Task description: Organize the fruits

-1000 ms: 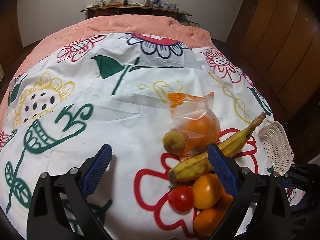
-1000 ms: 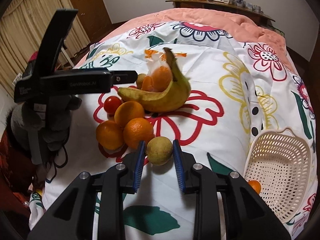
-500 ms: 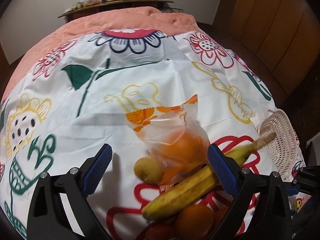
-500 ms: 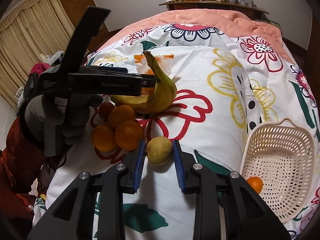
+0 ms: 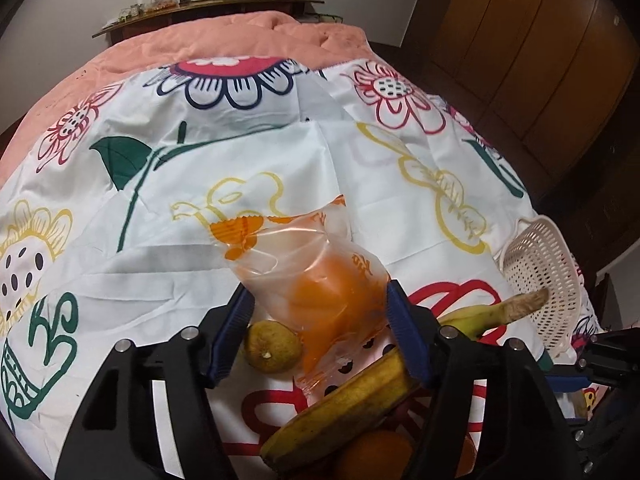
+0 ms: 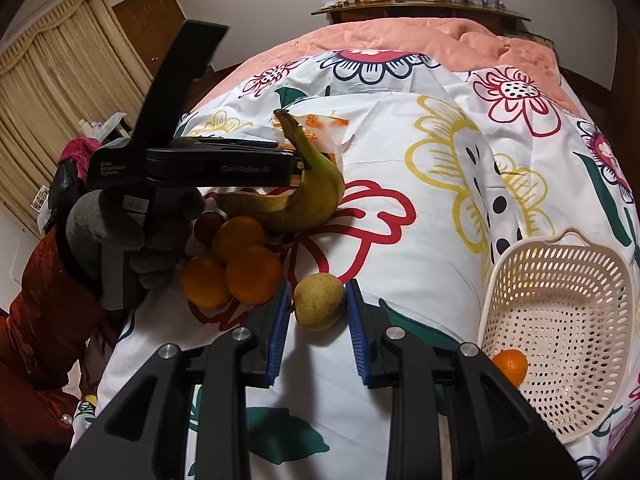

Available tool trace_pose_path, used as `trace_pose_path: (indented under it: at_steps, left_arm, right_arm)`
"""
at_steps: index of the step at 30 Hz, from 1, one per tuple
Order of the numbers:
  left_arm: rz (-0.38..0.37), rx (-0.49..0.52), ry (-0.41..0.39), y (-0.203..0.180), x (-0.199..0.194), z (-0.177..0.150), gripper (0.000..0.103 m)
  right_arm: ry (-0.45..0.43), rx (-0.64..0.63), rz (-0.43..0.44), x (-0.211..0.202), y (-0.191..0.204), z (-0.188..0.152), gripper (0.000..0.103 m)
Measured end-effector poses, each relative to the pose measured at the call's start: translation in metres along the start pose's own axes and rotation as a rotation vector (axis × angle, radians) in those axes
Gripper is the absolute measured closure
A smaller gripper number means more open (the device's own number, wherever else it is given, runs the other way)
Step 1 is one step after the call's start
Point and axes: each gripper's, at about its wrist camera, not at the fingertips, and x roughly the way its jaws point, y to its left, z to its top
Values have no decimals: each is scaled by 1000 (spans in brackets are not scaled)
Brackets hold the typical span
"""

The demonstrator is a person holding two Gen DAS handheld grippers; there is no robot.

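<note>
My left gripper (image 5: 320,316) has closed its jaws onto a clear plastic bag with an orange (image 5: 324,280) inside. A yellow-green fruit (image 5: 272,346) and a banana (image 5: 352,404) lie just below it. My right gripper (image 6: 316,304) is shut on a yellow-green round fruit (image 6: 319,301) resting on the floral sheet. Three oranges (image 6: 240,264) and a red tomato (image 6: 208,226) lie to its left, the banana (image 6: 304,196) behind them. The left gripper's body (image 6: 192,164) reaches over the pile.
A cream perforated basket (image 6: 560,320) lies at the right with one small orange (image 6: 510,366) in it; it also shows in the left wrist view (image 5: 540,280). A pink quilt (image 5: 240,36) and a cluttered shelf (image 6: 420,4) are at the back. Wooden doors stand right.
My left gripper moved forward over the pile and narrowed its jaws from wide open onto the bagged orange. My right gripper stayed closed around the round fruit, barely moving.
</note>
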Motion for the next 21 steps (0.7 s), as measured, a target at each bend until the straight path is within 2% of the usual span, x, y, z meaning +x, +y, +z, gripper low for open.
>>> trace_pose_path:
  at_steps: [13,18,19,21]
  left_arm:
    - [64,-80,-87,17,-35,5,38]
    - [85,-90,-107,18,-46,5,38]
    - [86,-90,-110,17,-47,5,40]
    - [81,-89,-116,15,-51,5,51]
  right_arm:
    - [-39,66,10,-12,-12,1,75]
    - [-72,113,-6,-22,-27,1,75]
    - [-78,126,-11,-24,-31,1,75]
    - [-93,159,-26,-30,-43,-1,75]
